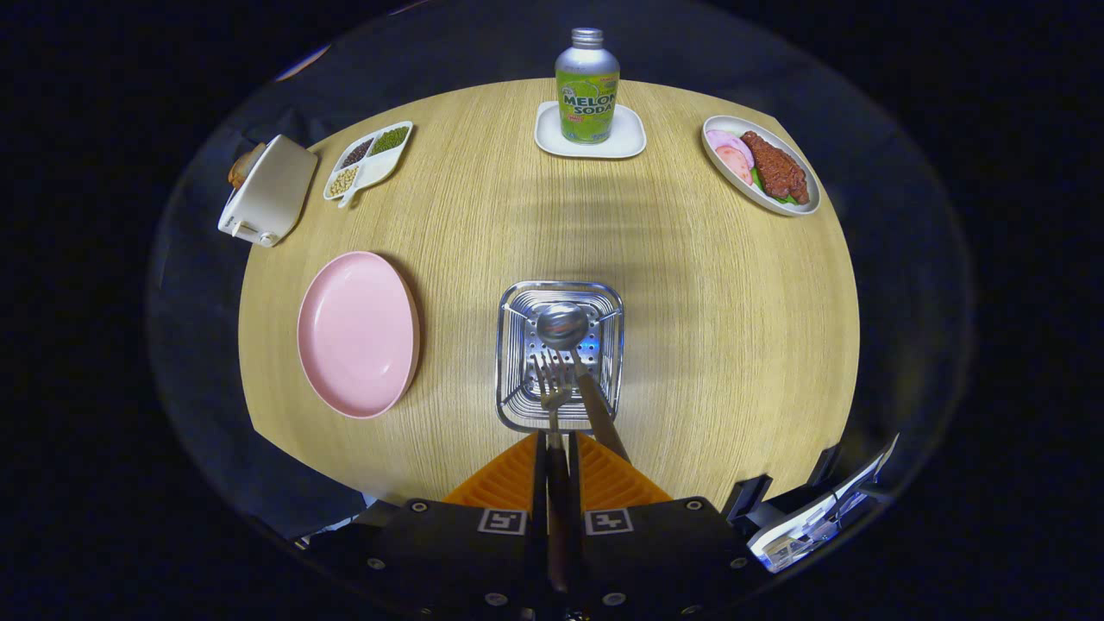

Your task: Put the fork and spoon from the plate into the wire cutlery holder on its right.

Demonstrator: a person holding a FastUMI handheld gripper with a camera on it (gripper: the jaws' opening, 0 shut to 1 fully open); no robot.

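Note:
My gripper [557, 442] is shut on the handle of the fork [552, 384], which runs between the two orange fingers [509, 479]. The fork's tines point down into the open top of the wire cutlery holder [511, 379], which sits just ahead of the fingers. The spoon [562, 326] stands in the holder bowl-down, and its handle leans up towards the right finger. The pink plate [358, 332] lies left of the holder with nothing on it.
A soda bottle [587, 84] stands on a white coaster [630, 138] at the far side of the wooden table [733, 328]. A plate of meat [763, 164] lies far right. A divided dish of beans [369, 159] and a white toaster [269, 190] are far left.

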